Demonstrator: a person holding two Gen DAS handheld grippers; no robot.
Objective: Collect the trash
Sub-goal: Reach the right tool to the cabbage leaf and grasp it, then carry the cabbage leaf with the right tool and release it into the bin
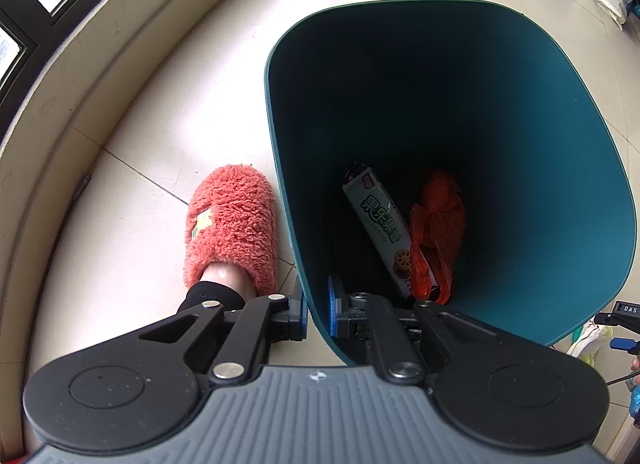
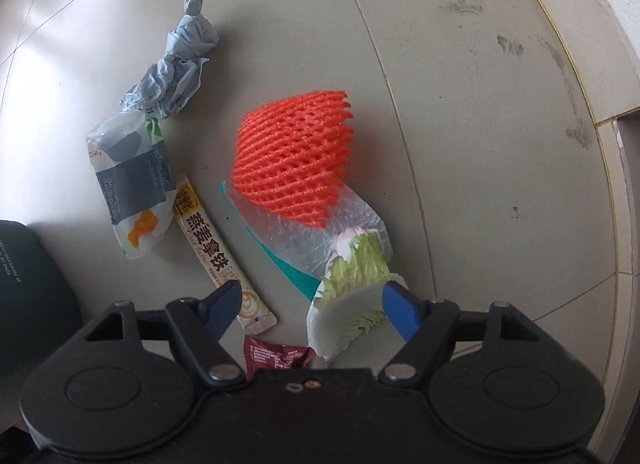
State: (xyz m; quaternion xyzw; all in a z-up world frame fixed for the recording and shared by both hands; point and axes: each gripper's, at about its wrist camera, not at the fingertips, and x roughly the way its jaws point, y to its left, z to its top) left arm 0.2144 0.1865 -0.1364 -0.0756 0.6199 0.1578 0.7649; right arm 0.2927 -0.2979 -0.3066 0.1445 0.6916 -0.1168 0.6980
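Two grippers: the left gripper (image 1: 318,314) has its jaws clamped on the teal bin's (image 1: 540,144) rim. The right gripper (image 2: 312,304) hangs wide-jawed over floor litter, gripping nothing, beside a cabbage leaf (image 2: 352,296).

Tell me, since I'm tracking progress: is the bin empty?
Not empty. The teal bin holds a biscuit packet and a crumpled orange bag at its bottom.

Our right gripper (image 2: 312,306) points down at the tiled floor (image 2: 460,104), jaws apart over a cabbage leaf (image 2: 352,304). Mid-frame lies orange foam fruit netting (image 2: 294,156); to its left, a latte sachet (image 2: 216,252), a tissue packet (image 2: 130,184) and crumpled grey paper (image 2: 176,68).
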